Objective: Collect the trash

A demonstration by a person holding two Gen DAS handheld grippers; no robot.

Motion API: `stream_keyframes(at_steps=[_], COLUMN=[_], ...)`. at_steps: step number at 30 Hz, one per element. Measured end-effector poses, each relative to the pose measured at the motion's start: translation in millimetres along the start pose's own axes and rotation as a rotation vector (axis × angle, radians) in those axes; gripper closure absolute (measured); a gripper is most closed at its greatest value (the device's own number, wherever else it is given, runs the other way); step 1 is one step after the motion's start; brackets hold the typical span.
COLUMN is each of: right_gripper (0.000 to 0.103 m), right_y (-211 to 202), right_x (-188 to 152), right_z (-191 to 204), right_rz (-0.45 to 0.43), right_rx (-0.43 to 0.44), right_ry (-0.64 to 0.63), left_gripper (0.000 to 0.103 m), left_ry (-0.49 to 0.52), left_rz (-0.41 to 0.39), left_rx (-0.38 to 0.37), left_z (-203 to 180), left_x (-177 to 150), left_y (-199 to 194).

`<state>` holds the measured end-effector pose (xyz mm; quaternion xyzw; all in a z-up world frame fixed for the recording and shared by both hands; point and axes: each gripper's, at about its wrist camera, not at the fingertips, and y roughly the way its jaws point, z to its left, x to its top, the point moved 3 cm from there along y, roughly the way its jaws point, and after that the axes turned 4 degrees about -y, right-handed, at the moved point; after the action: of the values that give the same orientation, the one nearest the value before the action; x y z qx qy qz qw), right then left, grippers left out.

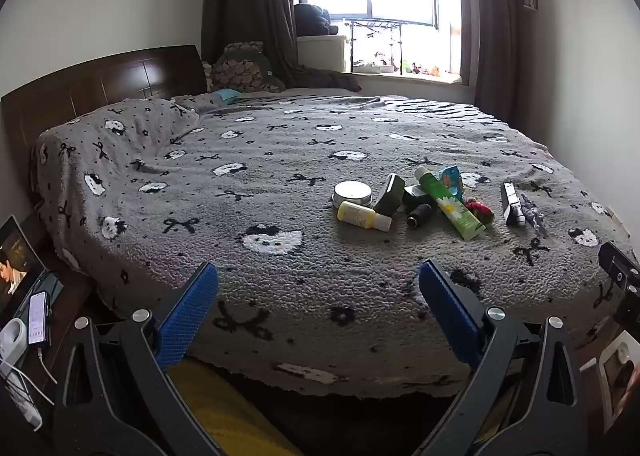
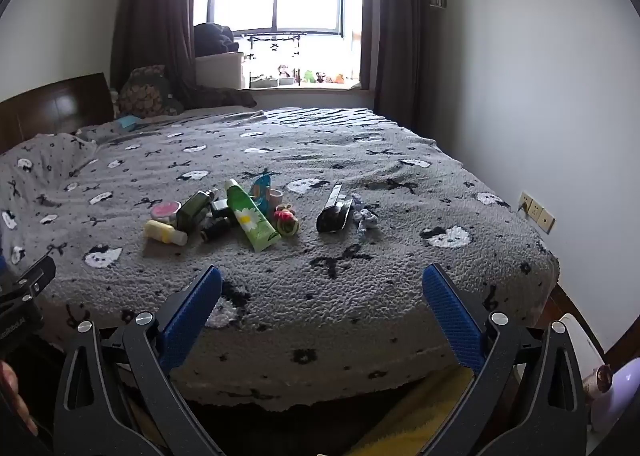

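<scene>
Both claws hung off the foot of the bed (image 1: 280,159), short of the blanket edge. My left gripper (image 1: 318,276) stood with its jaws wide apart and nothing between them; my right gripper (image 2: 322,280) likewise, wide apart and empty. No contact with anything yet.

The trash lay in one loose heap mid-blanket, well ahead of both claws: a yellow bottle (image 1: 363,216) on its side, a round tin (image 1: 352,192) just behind it, a dark green bottle (image 1: 390,195), a small black cylinder (image 1: 419,214), a green daisy tube (image 1: 448,203) lying across the pile, a teal packet (image 1: 451,179), a red-and-green bundle (image 1: 479,210). Apart to the right, a black-and-silver item (image 1: 512,203) beside a pale crumpled scrap (image 1: 534,211).

Risks, as I judged them:
- Pieces touched or overlapped; closing on one could drag or flip its neighbour.
- Bottle and cylinder lay sideways on soft pile; a nudge might roll them away.
- The blanket gave way under pressure, so a low approach could pinch fabric with the item.
- The tube was smooth and tapered; a grip near its flat end could slip.
- No bin was visible in either view; drop-off point unknown.
</scene>
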<state>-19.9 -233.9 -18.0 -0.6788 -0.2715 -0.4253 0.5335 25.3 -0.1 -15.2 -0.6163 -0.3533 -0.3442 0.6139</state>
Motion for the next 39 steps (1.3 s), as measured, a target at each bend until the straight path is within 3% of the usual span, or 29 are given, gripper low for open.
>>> stream_keyframes(at_steps=[39], right_gripper=[0.002], right_y=[-3.2], right_x=[-1.0], right_z=[-1.1], right_rz=[-0.007], right_rx=[-0.002], right_ry=[0.005], left_gripper=[0.008], left_ry=[-0.008], left_rz=[0.006], left_rx=[-0.005], left_z=[0.3], left_x=[-0.1], left_y=[0.1])
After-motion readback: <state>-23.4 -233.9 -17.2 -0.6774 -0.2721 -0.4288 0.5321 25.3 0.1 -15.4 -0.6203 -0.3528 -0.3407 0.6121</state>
